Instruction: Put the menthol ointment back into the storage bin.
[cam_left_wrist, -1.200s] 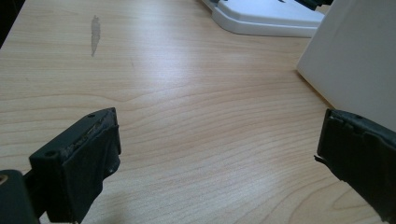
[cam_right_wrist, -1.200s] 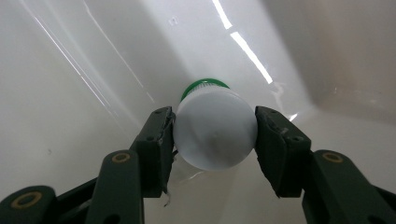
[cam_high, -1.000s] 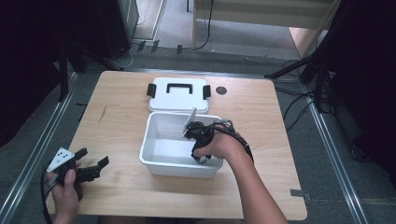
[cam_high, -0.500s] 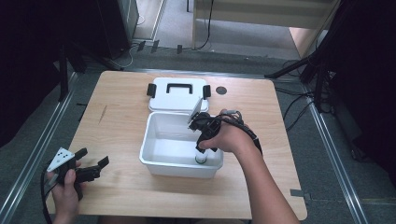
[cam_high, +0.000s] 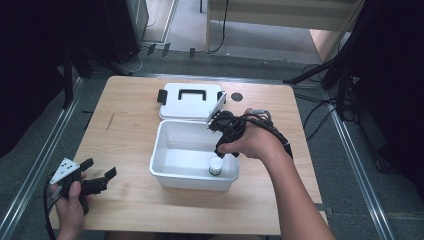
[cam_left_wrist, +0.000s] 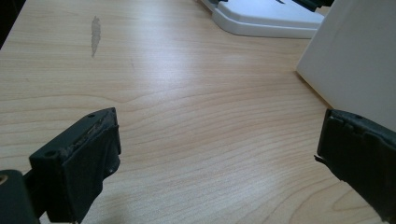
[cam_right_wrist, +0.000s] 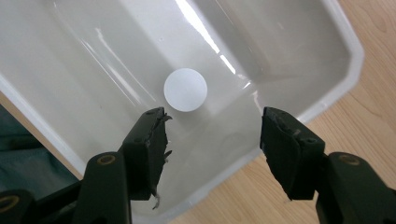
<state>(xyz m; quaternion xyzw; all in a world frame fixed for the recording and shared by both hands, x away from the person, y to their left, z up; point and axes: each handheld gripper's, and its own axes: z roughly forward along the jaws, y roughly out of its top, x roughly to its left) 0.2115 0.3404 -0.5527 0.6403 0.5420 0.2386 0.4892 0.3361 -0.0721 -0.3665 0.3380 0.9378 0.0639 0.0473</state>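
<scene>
Lab-like recording space, wooden table (cam_high: 130, 130) on metal-railed floor (cam_high: 45, 155), loose cables (cam_high: 320, 107), dark equipment around

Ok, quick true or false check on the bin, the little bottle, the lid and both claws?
1. The small bottle stands inside the white bin. True.
2. The right claw grips the bottle. False: its jaws are apart, above the bottle, with nothing between them.
3. The lid is on the bin. False: it lies on the table behind the bin.
4. The left claw is open, over bare table. True.
5. The bottle lies on its side. False: it stands upright.
</scene>
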